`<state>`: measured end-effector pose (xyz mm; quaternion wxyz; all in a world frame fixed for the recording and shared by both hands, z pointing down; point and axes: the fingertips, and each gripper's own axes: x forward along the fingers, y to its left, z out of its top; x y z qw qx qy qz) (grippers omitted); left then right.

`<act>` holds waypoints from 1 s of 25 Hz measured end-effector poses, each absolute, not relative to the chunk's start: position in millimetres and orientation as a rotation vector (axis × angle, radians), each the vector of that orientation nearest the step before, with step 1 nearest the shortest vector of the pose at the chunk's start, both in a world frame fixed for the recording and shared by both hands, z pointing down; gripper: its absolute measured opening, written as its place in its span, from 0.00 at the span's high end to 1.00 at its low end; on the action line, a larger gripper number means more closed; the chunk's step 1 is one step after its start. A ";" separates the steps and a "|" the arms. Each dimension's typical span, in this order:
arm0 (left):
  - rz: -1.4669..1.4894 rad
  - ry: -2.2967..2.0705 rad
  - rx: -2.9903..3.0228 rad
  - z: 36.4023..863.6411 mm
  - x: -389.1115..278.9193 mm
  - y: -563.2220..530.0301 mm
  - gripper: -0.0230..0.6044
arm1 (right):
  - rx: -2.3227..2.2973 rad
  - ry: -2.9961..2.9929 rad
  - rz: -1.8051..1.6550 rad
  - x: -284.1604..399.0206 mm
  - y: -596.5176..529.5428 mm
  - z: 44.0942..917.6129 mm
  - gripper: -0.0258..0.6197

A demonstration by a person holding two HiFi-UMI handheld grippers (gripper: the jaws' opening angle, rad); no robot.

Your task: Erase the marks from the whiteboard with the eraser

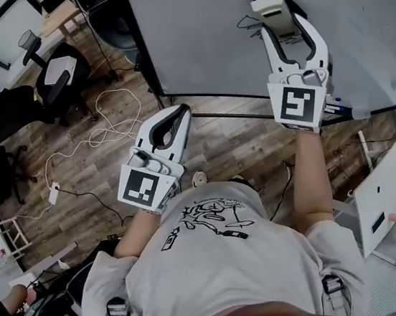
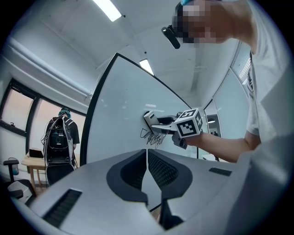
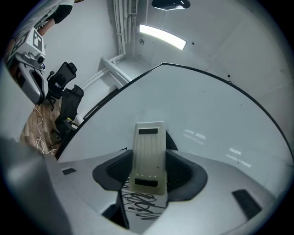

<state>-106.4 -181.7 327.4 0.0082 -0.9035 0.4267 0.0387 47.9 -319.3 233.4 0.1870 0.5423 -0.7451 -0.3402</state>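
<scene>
Cream eraser [image 3: 148, 158], black scribble [image 3: 140, 205] on white, black-framed board [image 3: 216, 114]; L gripper [image 2: 147, 161] & R gripper [image 3: 149, 172] grey w/ black pads [image 3: 115, 172].

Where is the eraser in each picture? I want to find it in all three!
Head view: the eraser is near the top, right of middle, held on the whiteboard by the right tongs.
Left gripper view: in the middle, against the board.
Right gripper view: dead centre, clamped between the tongs.
Shared landmark: the black scribble beside it.
</scene>
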 end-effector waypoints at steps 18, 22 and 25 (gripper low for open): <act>0.120 1.333 -2.834 329.5 -103.6 -185.8 0.92 | 1.473 -1.995 -1.031 32.7 -319.8 255.5 0.60; 0.116 1.334 -2.835 330.7 -102.1 -185.7 0.92 | 1.459 -1.990 -1.027 28.5 -320.7 263.5 0.60; 0.113 1.341 -2.834 331.3 -102.8 -186.5 0.92 | 1.434 -1.982 -1.030 22.4 -322.3 271.8 0.60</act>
